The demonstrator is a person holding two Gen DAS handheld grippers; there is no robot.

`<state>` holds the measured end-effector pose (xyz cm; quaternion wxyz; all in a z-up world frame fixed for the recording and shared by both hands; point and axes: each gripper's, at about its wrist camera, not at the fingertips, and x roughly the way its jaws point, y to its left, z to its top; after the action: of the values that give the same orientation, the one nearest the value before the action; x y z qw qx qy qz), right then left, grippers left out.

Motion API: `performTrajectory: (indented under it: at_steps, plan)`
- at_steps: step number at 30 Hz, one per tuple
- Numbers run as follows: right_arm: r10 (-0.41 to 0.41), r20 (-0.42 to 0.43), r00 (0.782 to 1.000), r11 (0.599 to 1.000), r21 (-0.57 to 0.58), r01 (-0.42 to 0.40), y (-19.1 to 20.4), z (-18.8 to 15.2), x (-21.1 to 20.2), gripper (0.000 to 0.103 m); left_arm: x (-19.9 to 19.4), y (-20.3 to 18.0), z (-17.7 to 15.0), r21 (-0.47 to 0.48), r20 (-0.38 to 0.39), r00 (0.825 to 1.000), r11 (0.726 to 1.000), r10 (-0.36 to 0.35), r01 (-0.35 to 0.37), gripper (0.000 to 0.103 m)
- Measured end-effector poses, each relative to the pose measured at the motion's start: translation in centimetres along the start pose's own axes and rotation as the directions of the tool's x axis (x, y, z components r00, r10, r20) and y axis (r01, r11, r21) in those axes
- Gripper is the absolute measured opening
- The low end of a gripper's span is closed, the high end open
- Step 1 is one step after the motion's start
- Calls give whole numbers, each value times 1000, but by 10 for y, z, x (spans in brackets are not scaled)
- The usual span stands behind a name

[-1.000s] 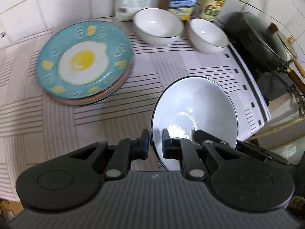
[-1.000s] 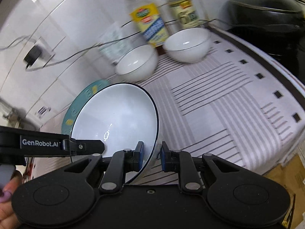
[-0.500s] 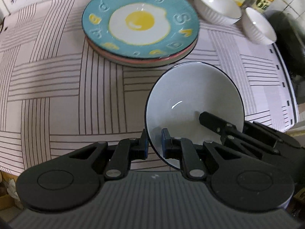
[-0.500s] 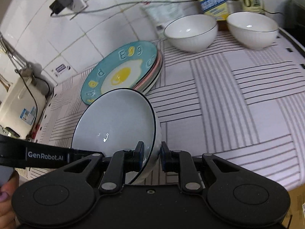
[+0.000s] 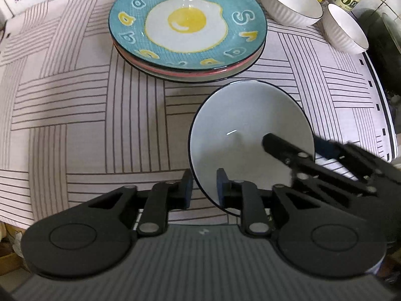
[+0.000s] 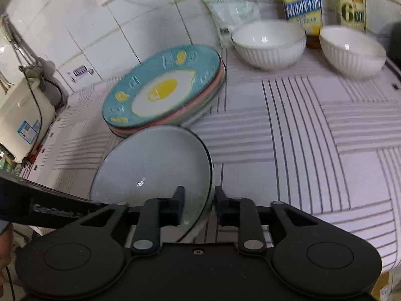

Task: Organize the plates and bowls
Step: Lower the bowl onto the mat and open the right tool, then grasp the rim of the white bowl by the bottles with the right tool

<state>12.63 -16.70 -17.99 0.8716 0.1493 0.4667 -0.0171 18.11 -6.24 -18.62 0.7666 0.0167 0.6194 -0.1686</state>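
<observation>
Both the left hand-held gripper (image 5: 204, 188) and right hand-held gripper (image 6: 198, 204) are opening, releasing the grey bowl's (image 5: 250, 135) rim; the bowl risks rocking on the counter (image 5: 87, 125) if unsettled.

Bowl (image 5: 250, 130) before plate stack (image 5: 188, 27)
</observation>
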Motion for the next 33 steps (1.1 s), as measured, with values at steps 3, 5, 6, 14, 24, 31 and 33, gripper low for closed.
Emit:
performTrajectory:
  at_steps: [3, 5, 6, 14, 24, 31, 33]
  plan:
    - [6, 37, 999, 1000, -11, -6, -2, 8, -14, 52, -12, -1, 0, 15, 22, 1000, 1000, 9, -9, 35]
    - [-3, 61, 998, 1000, -17, 4, -6, 13, -25, 55, -22, -3, 0, 34, 39, 999, 999, 23, -24, 39]
    - [-9, 76, 997, 1000, -22, 10, -9, 15, -31, 57, -26, -3, -1, 44, 48, 998, 999, 27, -29, 41]
    - [-53, 176, 983, 996, -59, 64, -27, 34, -71, 64, -64, -19, 7, 119, 124, 992, 992, 23, -38, 46]
    - [-67, 297, 953, 990, -100, 100, -45, 56, -90, 68, -92, -44, 48, 228, 240, 971, 973, -11, -45, 50]
    - [-65, 367, 928, 998, 0, 70, -73, 77, -62, 68, -78, -54, 95, 263, 292, 955, 964, -43, -37, 50]
    - [-58, 359, 932, 998, 24, 53, -79, 84, -48, 68, -69, -57, 110, 266, 300, 953, 964, -49, -34, 51]
